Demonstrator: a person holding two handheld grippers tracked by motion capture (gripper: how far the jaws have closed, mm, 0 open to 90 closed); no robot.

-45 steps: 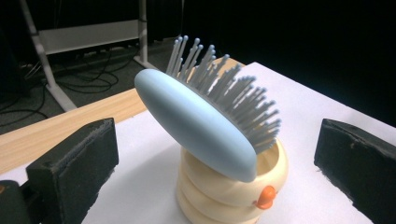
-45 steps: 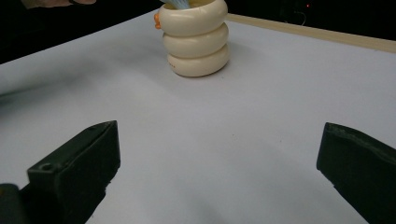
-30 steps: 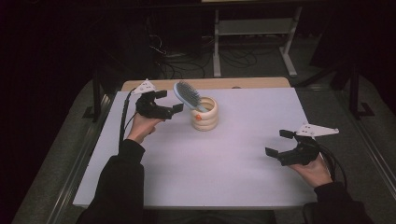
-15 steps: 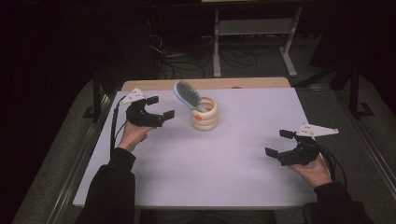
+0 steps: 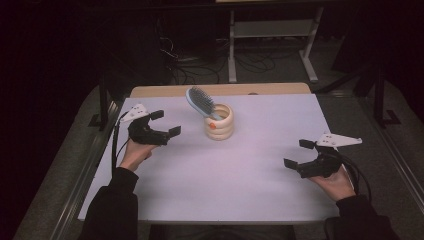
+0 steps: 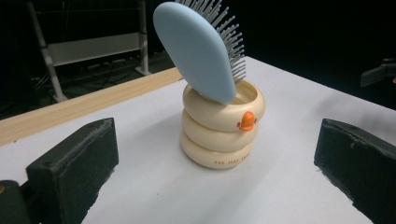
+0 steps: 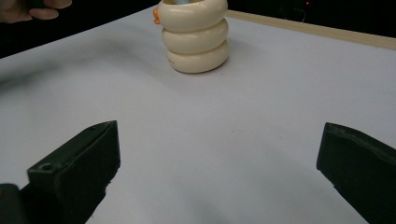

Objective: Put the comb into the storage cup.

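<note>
A pale blue plastic hairbrush (image 6: 201, 46) with an oval, smooth-backed head and rows of thin grey bristles stands head-up in a cream holder shaped like 3 stacked glossy rings (image 6: 222, 128). The brush leans toward the left of the frame in the high view, its head (image 5: 199, 100) rising clear above the holder's rim, its handle hidden inside. In the left gripper view the smooth back faces the camera and the bristles point away to the upper right. A small orange duck-like knob sits on the holder's top ring, and a line of tiny print runs round the bottom ring, too small to read. The holder (image 5: 219, 122) stands in the upper middle of the high view, on a matt, pale lilac-white counter (image 5: 240, 190) with a light wooden strip along its far edge.

The left tool (image 5: 166, 123) hovers to the left of the holder, near it but apart, its 2 black, rough-faced jaws spread wide with nothing between them; in its own view the holder sits centred in the gap. The right tool (image 5: 299, 154) is at the lower right of the high view, well apart from the holder, jaws likewise wide apart and holding nothing, above bare counter (image 7: 233, 140). The holder (image 7: 195, 37) shows at the top of the right gripper view.
</note>
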